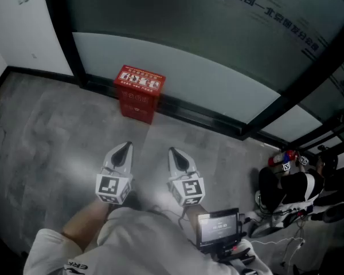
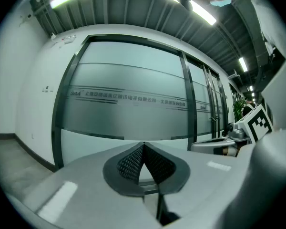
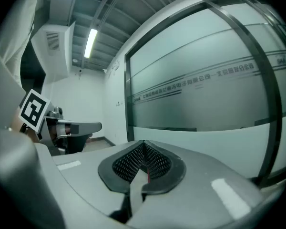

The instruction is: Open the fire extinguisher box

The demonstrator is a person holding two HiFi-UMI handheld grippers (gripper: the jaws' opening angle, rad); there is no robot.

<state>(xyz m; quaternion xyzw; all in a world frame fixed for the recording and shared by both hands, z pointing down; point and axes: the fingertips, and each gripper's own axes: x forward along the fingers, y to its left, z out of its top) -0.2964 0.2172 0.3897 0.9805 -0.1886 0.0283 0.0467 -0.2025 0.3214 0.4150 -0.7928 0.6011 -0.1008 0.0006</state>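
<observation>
Head view down; gripper views toward glass (image 2: pixel 133 118)

The box (image 1: pixel 139 93) stands on the floor (image 1: pixel 46 130), far and a little left of centre, against the foot of the glass wall (image 1: pixel 218 39). Near, the left gripper (image 1: pixel 126 146) and right gripper (image 1: pixel 173 152) lie side by side, pointing towards the box and well apart from it. A screen (image 1: pixel 219 228) sits nearer, just right of the right gripper. Gear (image 1: pixel 292 188) lies on the floor at far right, near the wall.
</observation>
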